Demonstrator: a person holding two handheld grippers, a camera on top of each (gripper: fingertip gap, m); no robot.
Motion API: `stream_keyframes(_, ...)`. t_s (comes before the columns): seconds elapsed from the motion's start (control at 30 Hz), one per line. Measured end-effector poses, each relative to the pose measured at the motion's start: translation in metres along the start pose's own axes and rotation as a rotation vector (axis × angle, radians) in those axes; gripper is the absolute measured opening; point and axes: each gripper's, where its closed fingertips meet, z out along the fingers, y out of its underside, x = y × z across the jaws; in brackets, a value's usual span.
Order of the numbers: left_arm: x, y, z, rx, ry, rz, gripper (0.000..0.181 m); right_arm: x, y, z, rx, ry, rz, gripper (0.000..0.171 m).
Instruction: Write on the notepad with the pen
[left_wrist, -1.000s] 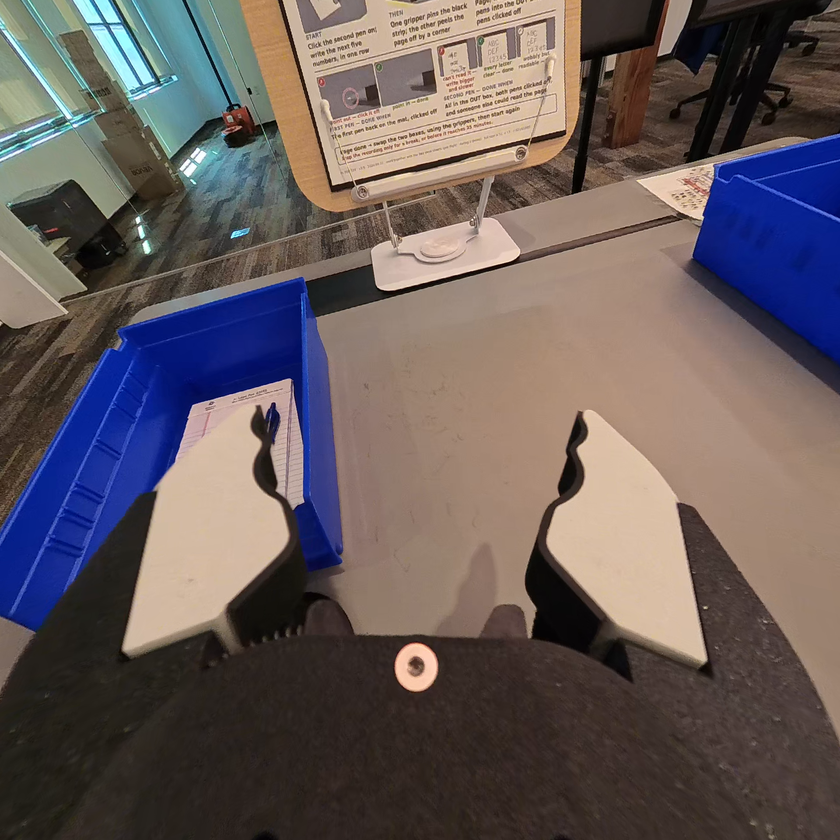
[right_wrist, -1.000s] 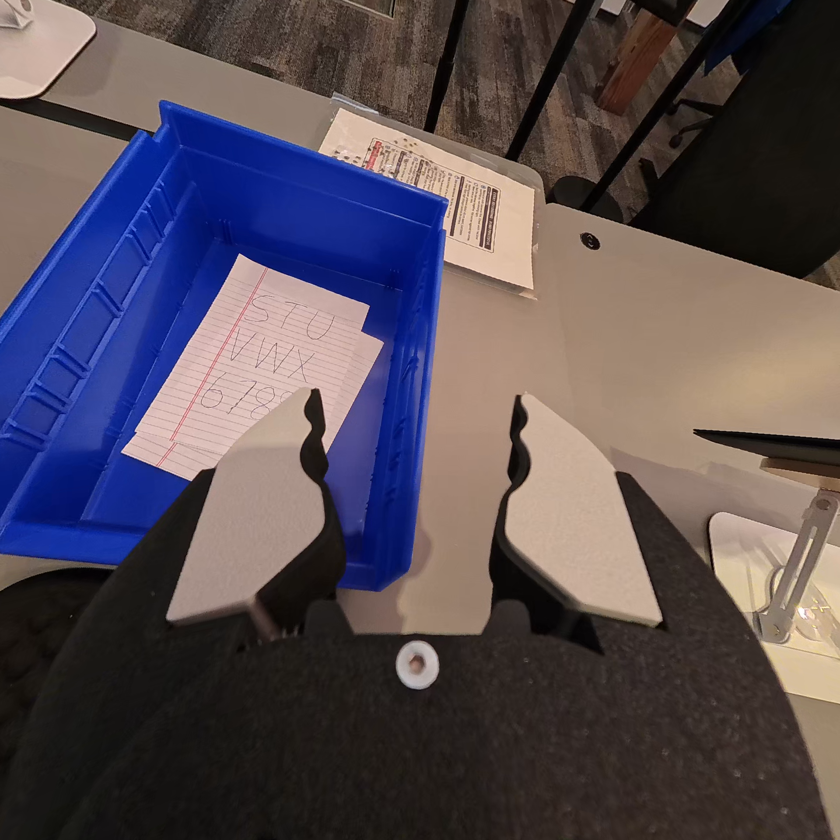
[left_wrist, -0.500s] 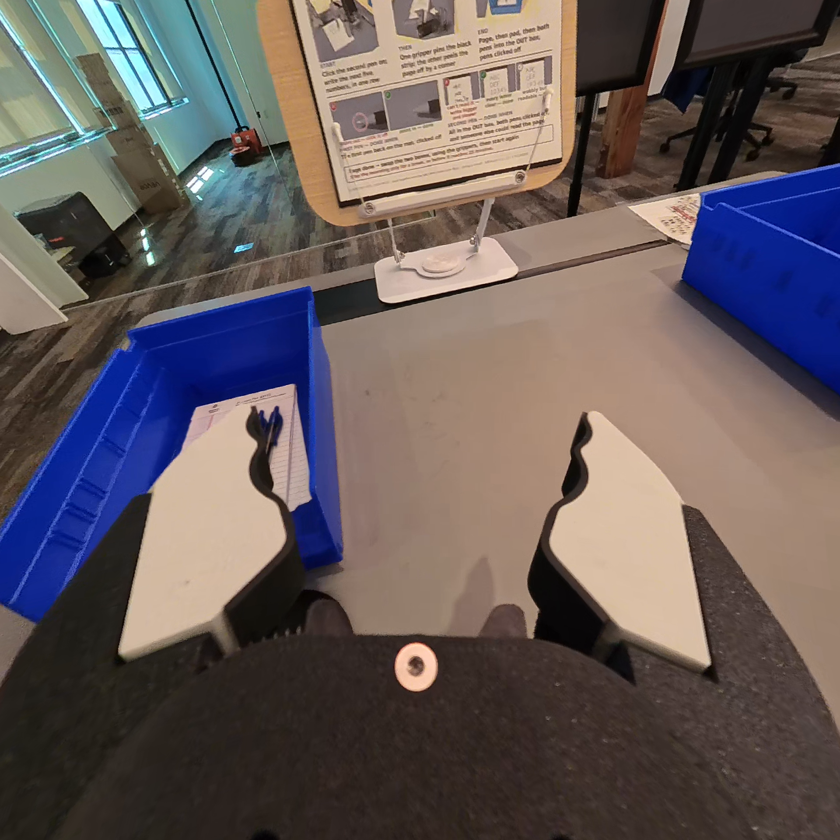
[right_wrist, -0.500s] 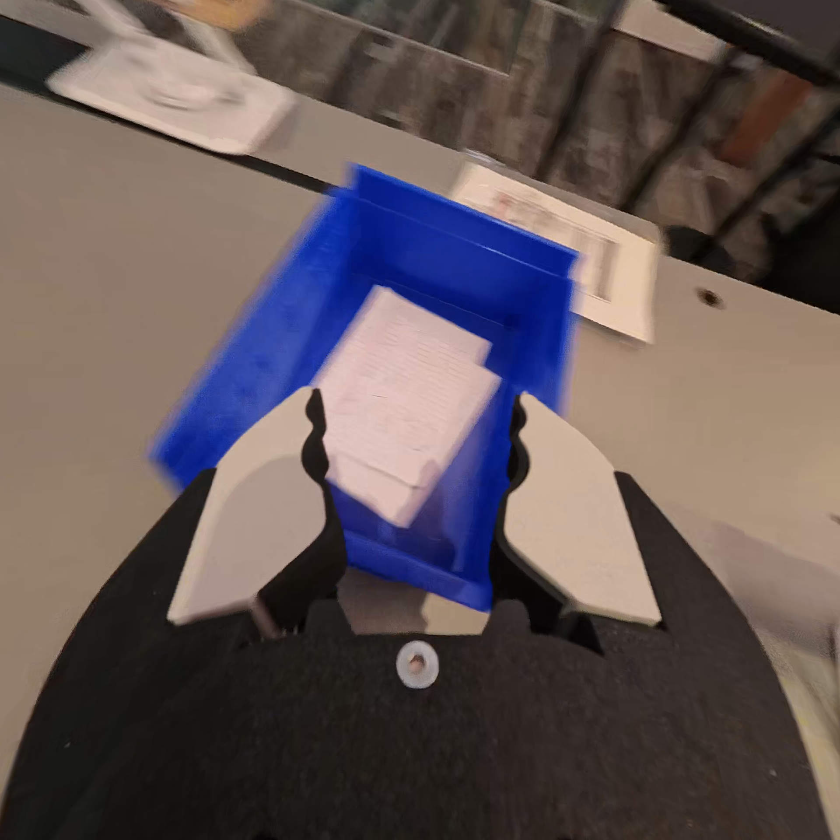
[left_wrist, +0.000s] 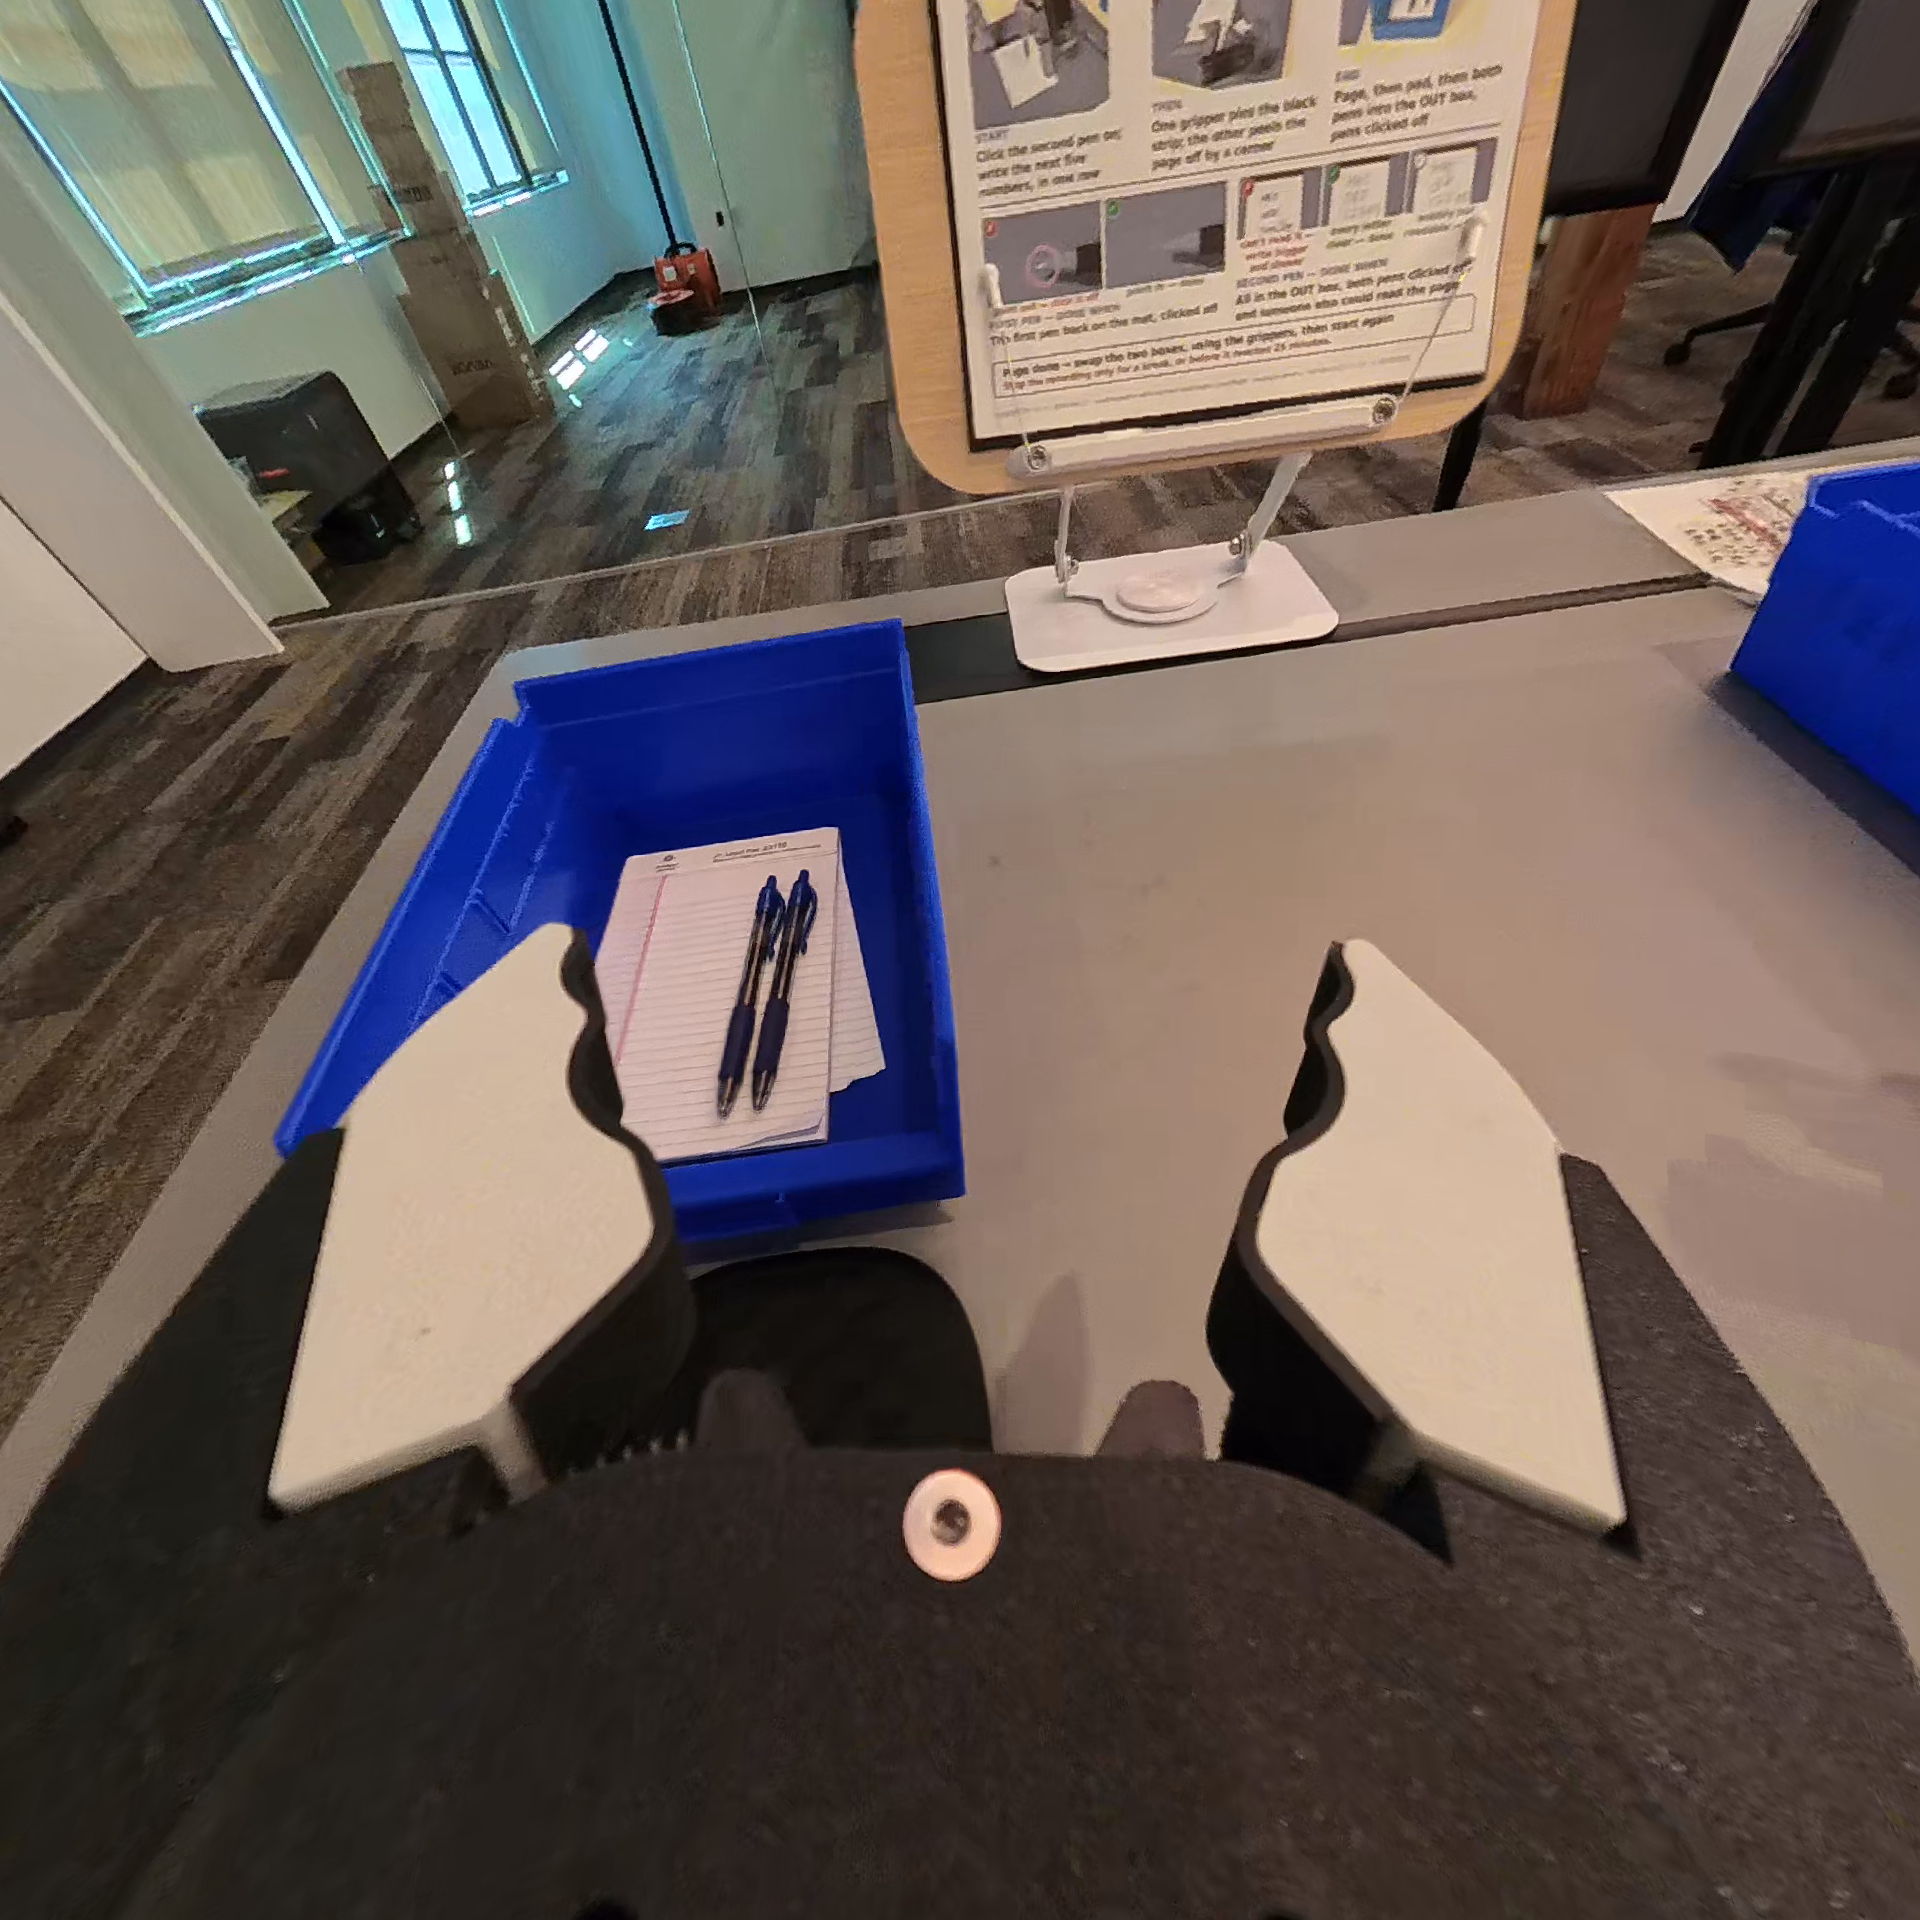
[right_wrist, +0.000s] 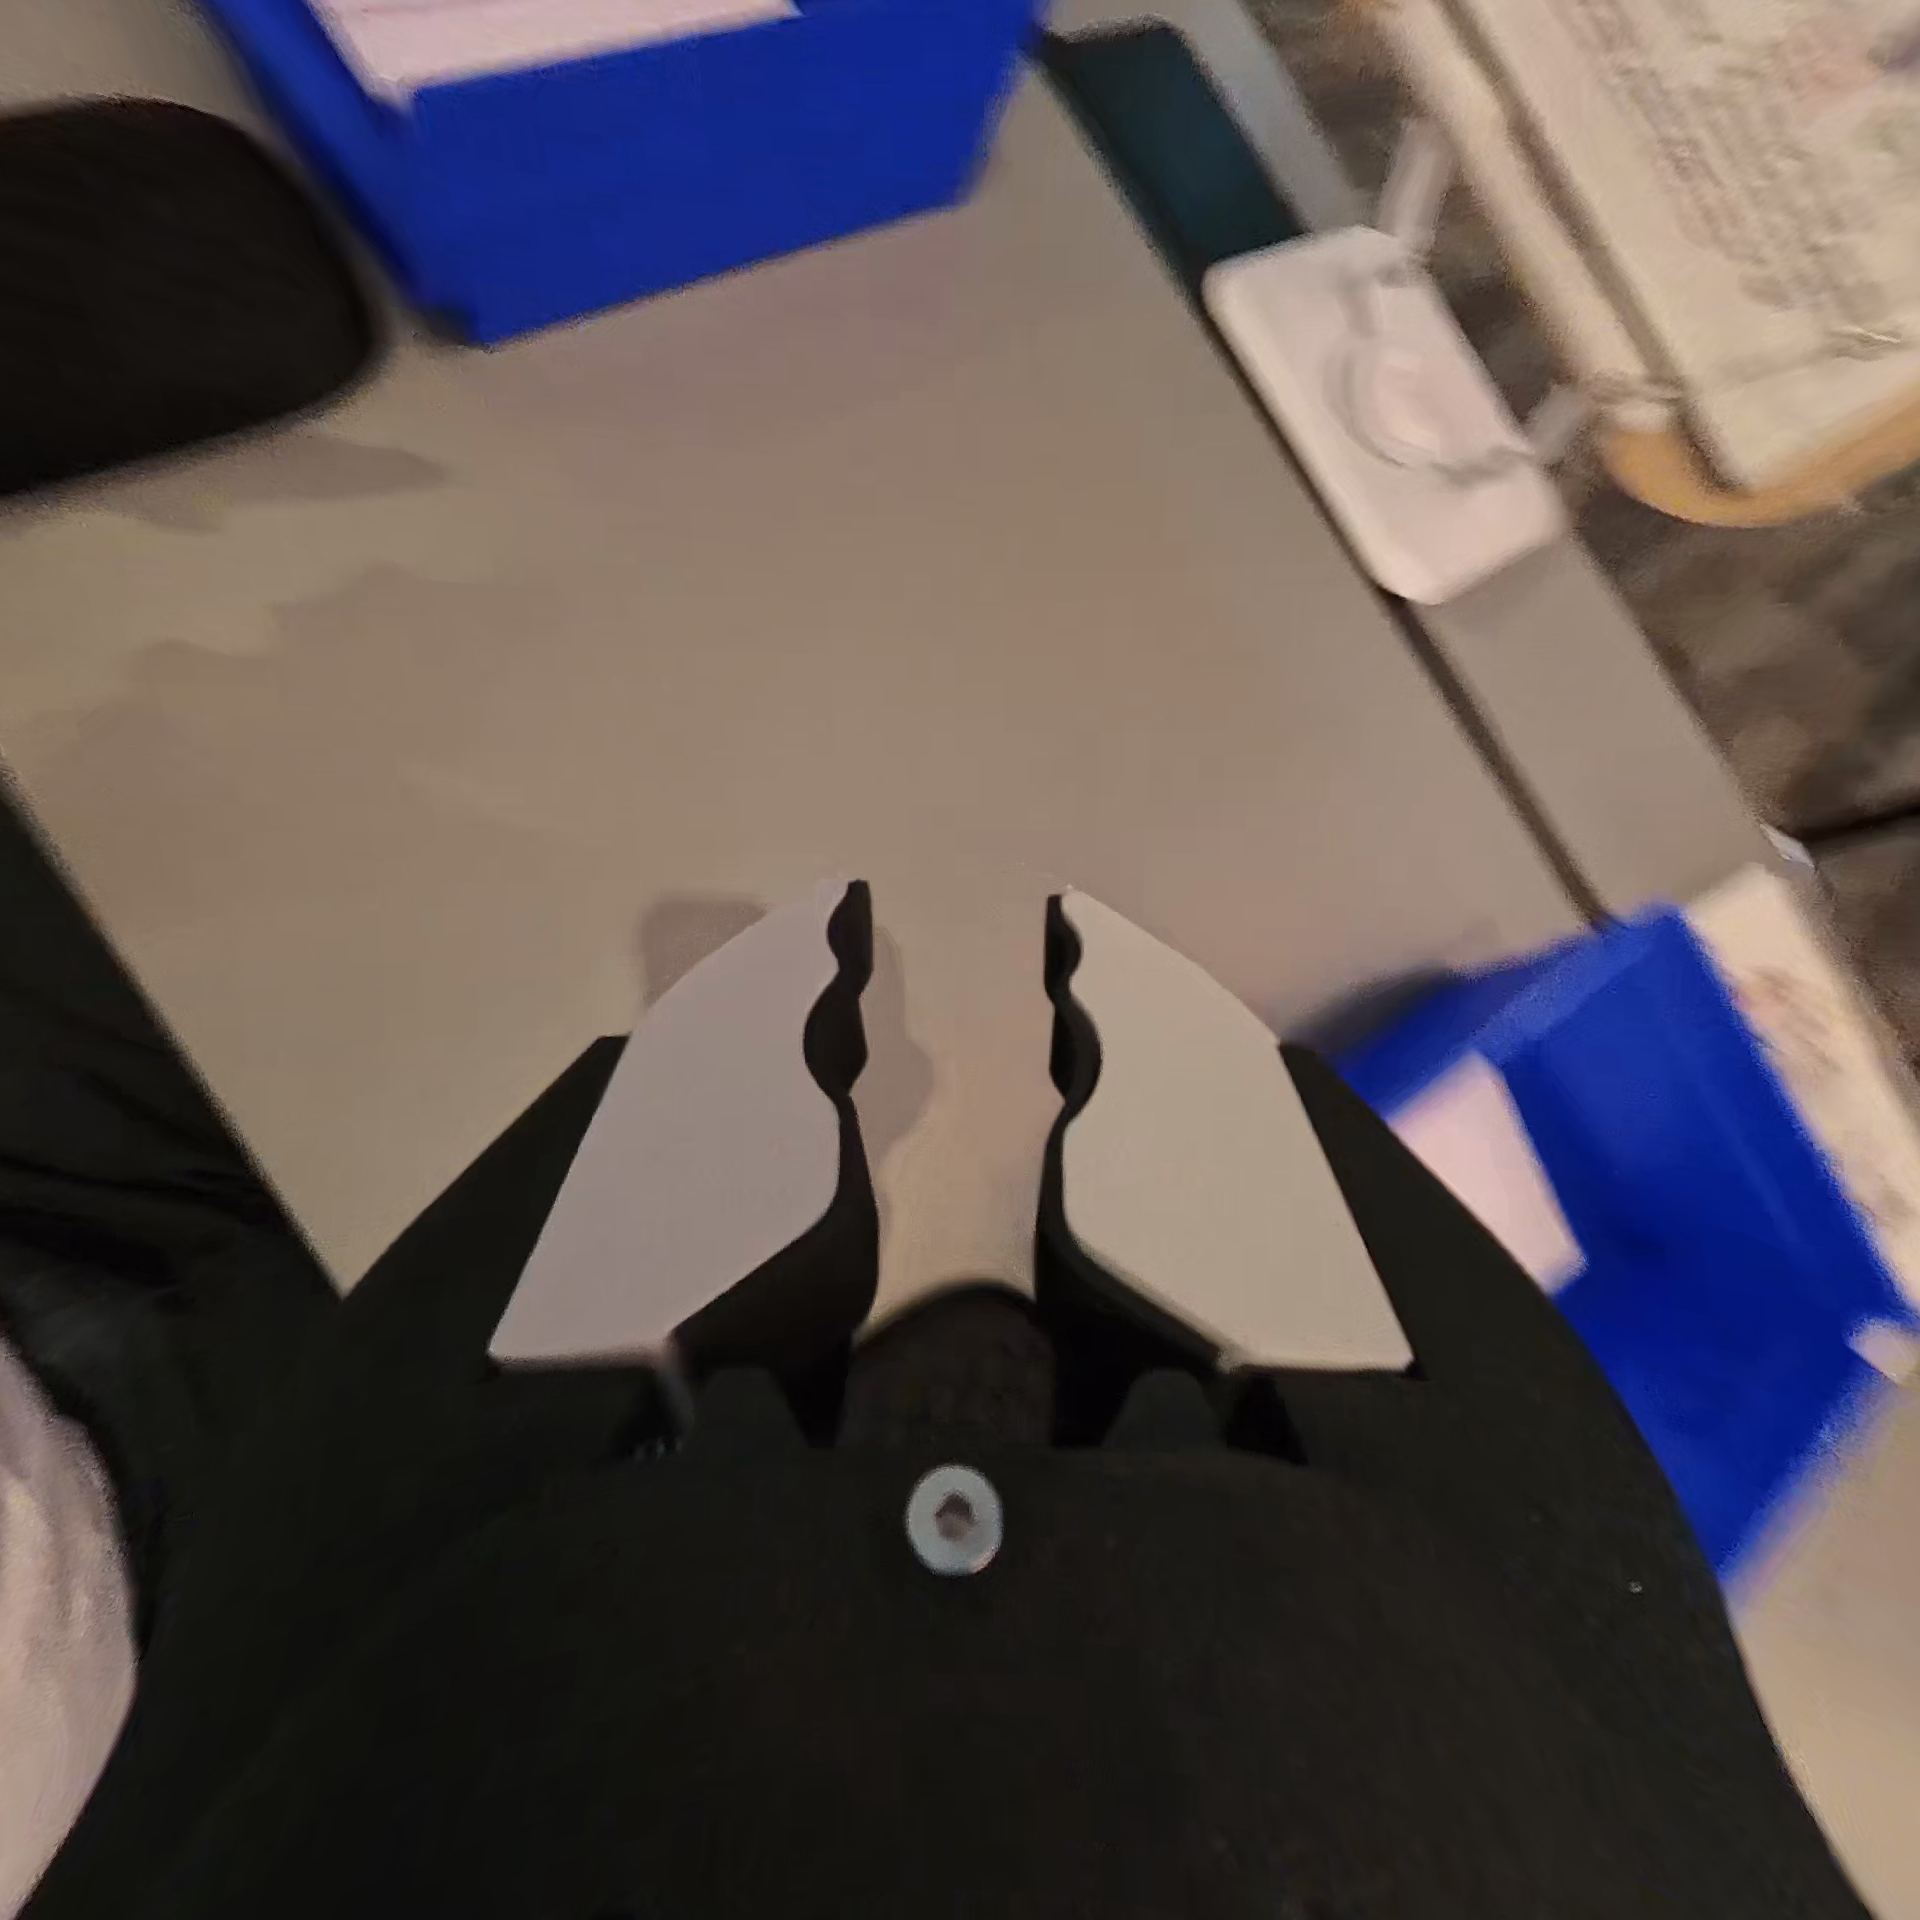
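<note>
Now left tongs (left_wrist: 951, 961) spread wide, empty, hovering over surface (left_wrist: 1299, 883). Two pens (left_wrist: 764, 997) lie side by side on notepad (left_wrist: 717, 1029) in blue bin (left_wrist: 717, 717), ahead-left, long axis pointing away. Right tongs (right_wrist: 951, 904) part-open, empty, blurred, farther off; left likely nearer.

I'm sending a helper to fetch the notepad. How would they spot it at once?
Find the blue plastic bin at the grey table's left edge. The white lined notepad lies flat inside, the only pad carrying two blue pens side by side.

A grey table (left_wrist: 1299, 883) carries two blue bins (left_wrist: 914, 935) (left_wrist: 1839, 665) and a white stand base (left_wrist: 1174, 608).
</note>
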Motion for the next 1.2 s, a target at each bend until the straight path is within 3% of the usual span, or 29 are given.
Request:
stream_keyframes(0.07,-0.01,-0.002,-0.007,0.015,-0.008,-0.017,0.126,0.064,0.024,-0.03,-0.089,0.134,0.053,0.035)
stream_keyframes(0.17,-0.022,0.003,-0.017,0.024,-0.029,-0.014,0.125,0.142,0.099,-0.064,-0.227,0.258,0.192,0.04)
stream_keyframes(0.23,-0.025,0.011,-0.021,0.012,-0.029,-0.016,0.125,0.166,0.157,-0.073,-0.292,0.282,0.308,0.044)
stream_keyframes(0.3,-0.025,0.017,-0.022,0.011,-0.023,-0.023,0.125,0.161,0.181,-0.069,-0.264,0.237,0.386,0.046)
stream_keyframes(0.37,-0.02,0.015,-0.019,0.025,-0.01,-0.026,0.124,0.143,0.164,-0.063,-0.196,0.2,0.372,0.046)
stream_keyframes(0.47,-0.002,0.003,-0.013,0.027,0.015,0.006,0.124,0.095,0.102,-0.046,-0.135,0.142,0.222,0.045)
stream_keyframes(0.6,0.026,-0.007,-0.001,0.028,0.064,0.019,0.125,0.009,0.054,-0.007,-0.177,-0.016,0.026,0.046)
stream_keyframes(0.7,0.041,0.001,0.007,-0.005,0.097,0.026,0.125,-0.023,0.043,0.007,-0.158,-0.084,-0.021,0.045)
stream_keyframes(0.87,0.046,0.014,0.008,-0.024,0.111,0.048,0.124,-0.007,0.047,-0.008,-0.066,-0.114,0.107,0.047)
stream_keyframes(0.93,0.046,0.019,0.008,-0.021,0.119,0.033,0.124,-0.024,0.048,-0.004,-0.022,-0.199,0.157,0.047)
stream_keyframes(1.07,0.05,0.023,0.013,-0.031,0.156,0.002,0.124,-0.085,0.049,0.034,-0.009,-0.333,0.096,0.042)
stream_keyframes(1.2,0.042,0.017,0.008,-0.009,0.134,0.021,0.123,-0.101,0.049,0.068,-0.093,-0.323,0.044,0.048)
